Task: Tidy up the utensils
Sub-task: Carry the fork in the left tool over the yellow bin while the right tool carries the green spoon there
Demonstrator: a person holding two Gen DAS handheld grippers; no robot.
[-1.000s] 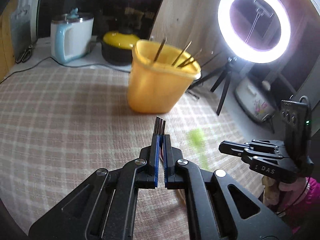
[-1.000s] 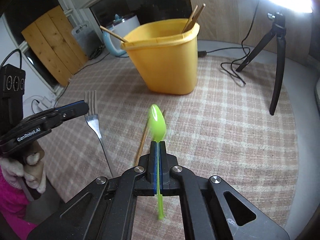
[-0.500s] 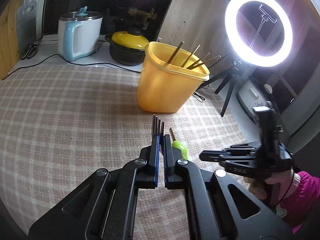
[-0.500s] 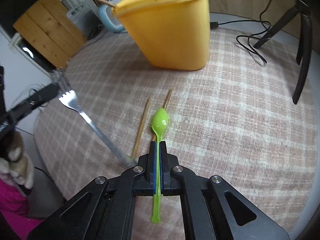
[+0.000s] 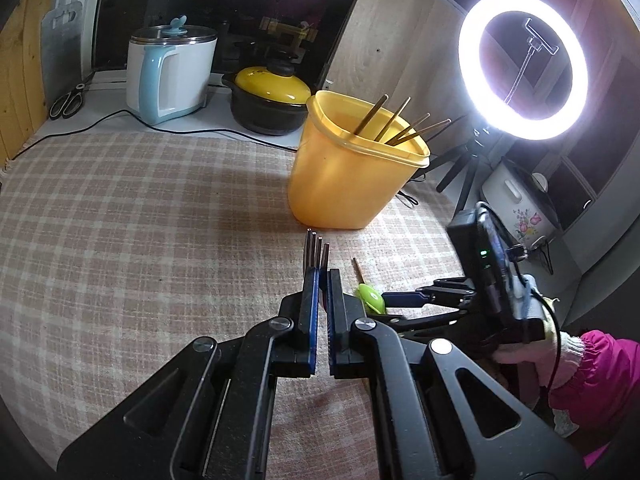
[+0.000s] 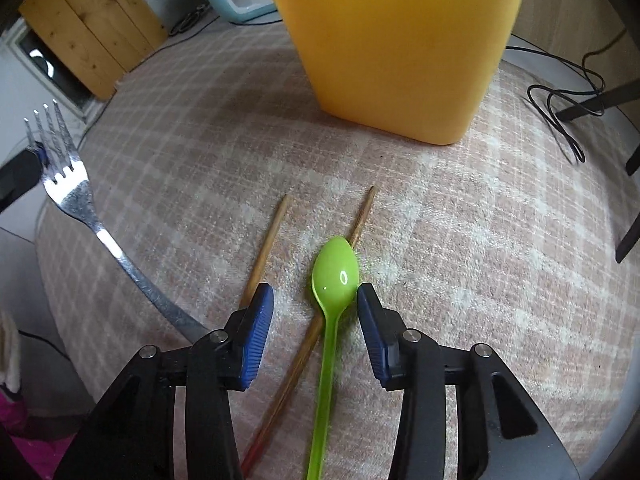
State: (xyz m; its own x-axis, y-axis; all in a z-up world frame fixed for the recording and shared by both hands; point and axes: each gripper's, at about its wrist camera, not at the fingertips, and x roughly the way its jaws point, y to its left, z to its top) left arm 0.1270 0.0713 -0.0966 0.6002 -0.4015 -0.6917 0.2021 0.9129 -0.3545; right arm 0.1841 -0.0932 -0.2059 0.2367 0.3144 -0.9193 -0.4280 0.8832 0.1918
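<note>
Right wrist view: the right gripper (image 6: 316,296) jaws are opening — the green spoon (image 6: 334,276) lies loose between them; the left gripper (image 5: 320,276) pinches a fork (image 5: 316,250).

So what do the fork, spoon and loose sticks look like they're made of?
Fork: metal, probably steel, polished; it mirrors the light. Spoon: green plastic, glossy, slightly translucent with a sharp highlight. Sticks: likely wood or bamboo, matte brown, one with a reddish end.

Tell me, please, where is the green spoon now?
In the right wrist view, the green spoon lies on the checked cloth between the opening right gripper pads, across a wooden chopstick.
</note>
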